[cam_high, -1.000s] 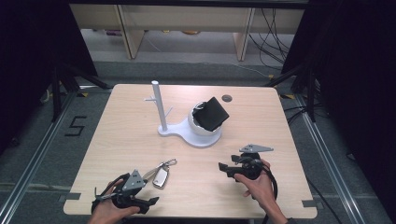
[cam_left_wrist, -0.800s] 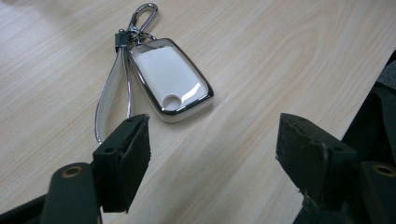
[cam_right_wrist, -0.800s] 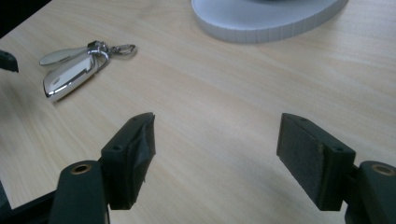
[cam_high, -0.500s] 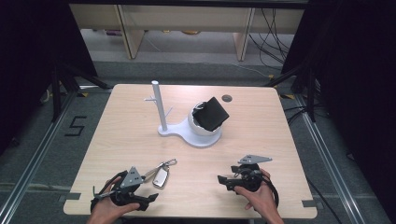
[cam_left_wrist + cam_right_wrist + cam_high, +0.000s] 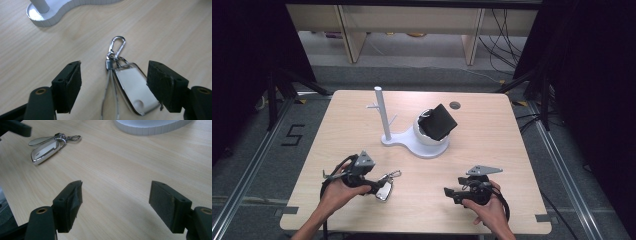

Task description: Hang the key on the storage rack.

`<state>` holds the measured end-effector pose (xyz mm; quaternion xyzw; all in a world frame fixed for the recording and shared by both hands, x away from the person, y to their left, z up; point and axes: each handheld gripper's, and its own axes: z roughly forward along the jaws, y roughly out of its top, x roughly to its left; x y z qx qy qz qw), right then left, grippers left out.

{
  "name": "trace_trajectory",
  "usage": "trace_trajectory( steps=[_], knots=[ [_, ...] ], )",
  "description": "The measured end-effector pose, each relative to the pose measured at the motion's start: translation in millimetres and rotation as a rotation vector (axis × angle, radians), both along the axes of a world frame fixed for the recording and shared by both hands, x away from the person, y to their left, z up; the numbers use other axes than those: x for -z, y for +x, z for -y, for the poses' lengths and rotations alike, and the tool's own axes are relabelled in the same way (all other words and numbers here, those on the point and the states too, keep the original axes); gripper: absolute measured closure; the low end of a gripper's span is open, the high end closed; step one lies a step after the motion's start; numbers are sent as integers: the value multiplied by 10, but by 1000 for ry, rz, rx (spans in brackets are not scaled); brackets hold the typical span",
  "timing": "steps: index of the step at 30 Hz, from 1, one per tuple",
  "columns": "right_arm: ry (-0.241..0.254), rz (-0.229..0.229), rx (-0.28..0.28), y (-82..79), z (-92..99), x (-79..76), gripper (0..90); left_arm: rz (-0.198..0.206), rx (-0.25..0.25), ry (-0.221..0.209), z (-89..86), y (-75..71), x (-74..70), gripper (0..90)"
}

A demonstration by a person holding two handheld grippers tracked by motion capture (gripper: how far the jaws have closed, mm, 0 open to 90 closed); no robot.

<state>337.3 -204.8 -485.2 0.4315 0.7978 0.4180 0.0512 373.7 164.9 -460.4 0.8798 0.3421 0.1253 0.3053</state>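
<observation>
Lab recording booth; black curtains, floor rails, taped numeral, loose cables

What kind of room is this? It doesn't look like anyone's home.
Probably a lab or workshop set up for recording. A lone wooden table stands on a grey floor between black curtains, with loose cables beyond it and a taped number five beside it.

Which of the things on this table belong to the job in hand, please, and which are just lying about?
In the job:
- key fob with its carabiner clip, lying between the open left gripper
- white stand with its post, likely

Lying about:
- black pouch on the stand
- right gripper, open over bare table
</observation>
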Motion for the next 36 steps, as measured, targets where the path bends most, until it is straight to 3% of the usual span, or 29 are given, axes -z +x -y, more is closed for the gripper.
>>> trace_trajectory(
  steps=[4,5,6,7,8,12,14,16,17,20,21,22,23,24,26,28,31,32,36],
  knots=[
    [-10,4,-13,9,-3,4,281,-37,24,60,152,186,-10,317],
    [-8,3,-15,11,-4,6,281,-61,49,75,187,234,-17,333],
    [15,-21,-8,-3,-20,8,281,-76,64,103,267,311,7,352],
    [15,-21,-8,-3,-20,8,281,-76,64,103,267,311,7,366],
    [-16,6,-13,11,3,7,281,-106,65,129,350,365,38,373],
    [-3,-7,-21,14,-10,19,282,-107,83,156,456,434,74,410],
    [-3,-21,-15,1,-18,17,281,-120,105,197,524,462,94,443],
    [-14,-2,-26,10,-13,20,282,-129,113,230,568,469,103,460],
    [2,-40,-12,-9,-29,14,281,-136,119,234,586,470,109,468],
    [-12,-3,-29,10,-12,21,281,-133,129,249,613,486,120,490],
    [-8,-4,-29,10,-13,18,281,-145,117,249,622,484,125,499],
    [8,-42,-14,-9,-31,12,282,-147,117,252,623,495,129,504],
    [8,-42,-14,-9,-31,12,282,-147,117,252,623,495,129,517],
    [-14,-8,-35,8,-16,23,282,-152,121,259,620,525,147,528],
    [-7,-8,-32,8,-18,22,282,-173,110,262,619,542,171,548],
    [8,-33,-25,-3,-32,17,282,-172,114,264,616,552,190,555],
    [2,-31,-31,-2,-30,23,282,-198,119,275,619,565,206,595],
    [26,-60,-16,-17,-46,14,284,-206,118,287,619,577,218,607],
    [28,-39,-34,-4,-45,34,284,-238,114,279,603,612,215,633]
  ],
)
